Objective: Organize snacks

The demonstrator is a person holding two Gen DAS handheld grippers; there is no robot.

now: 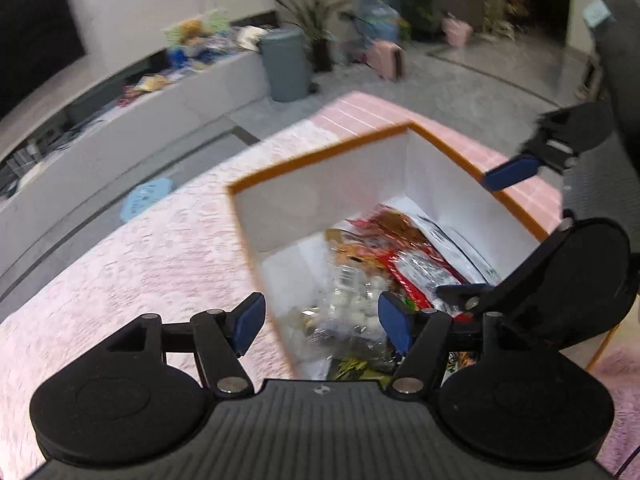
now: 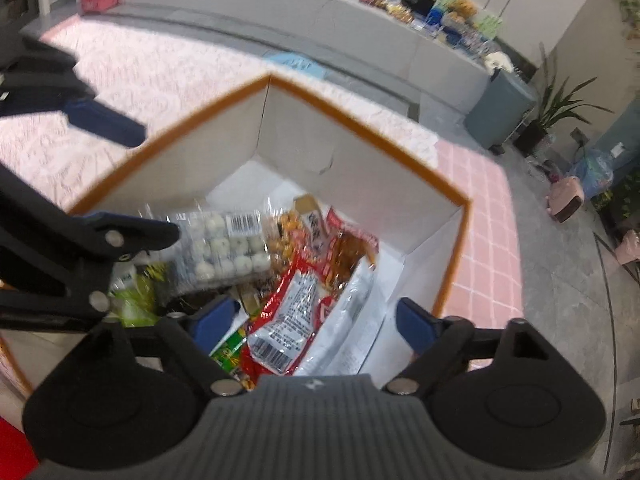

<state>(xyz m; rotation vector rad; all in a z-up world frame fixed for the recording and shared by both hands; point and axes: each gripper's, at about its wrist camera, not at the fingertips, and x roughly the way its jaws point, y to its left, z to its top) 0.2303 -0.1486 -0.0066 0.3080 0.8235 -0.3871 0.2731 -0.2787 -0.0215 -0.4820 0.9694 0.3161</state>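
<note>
**Both claws empty over the box**

The left gripper [image 1: 322,320] hangs with its jaws spread wide and nothing between them; one blue pad sits outside the box wall at about 8 o'clock of the box, the other inside over the clear bag. The right gripper [image 2: 314,320] is likewise spread wide and empty, poised over the red packet [image 2: 288,320]. The snacks lie heaped in the box [image 2: 360,128], an orange-rimmed white carton on the pink table [image 1: 120,264]: the clear tray of white balls [image 2: 226,248] toward 9 o'clock, red and orange packets at the centre, a white bag [image 2: 352,312] toward 4 o'clock, green packs [image 2: 136,300] at 7 o'clock. More snacks [image 2: 460,16] sit on the far grey ledge [image 2: 360,28], well apart from the box.

Risks, as I judge them:
- The left claw straddles the near wall; a careless sideways move could catch the rim and drag or tip the carton
- The two grippers crowd the same opening and could knock each other
- The heap is loose and slippery; another packet dropped on top may slide and bury smaller ones
- The tray looks brittle, so a hard pinch could crush it
</note>
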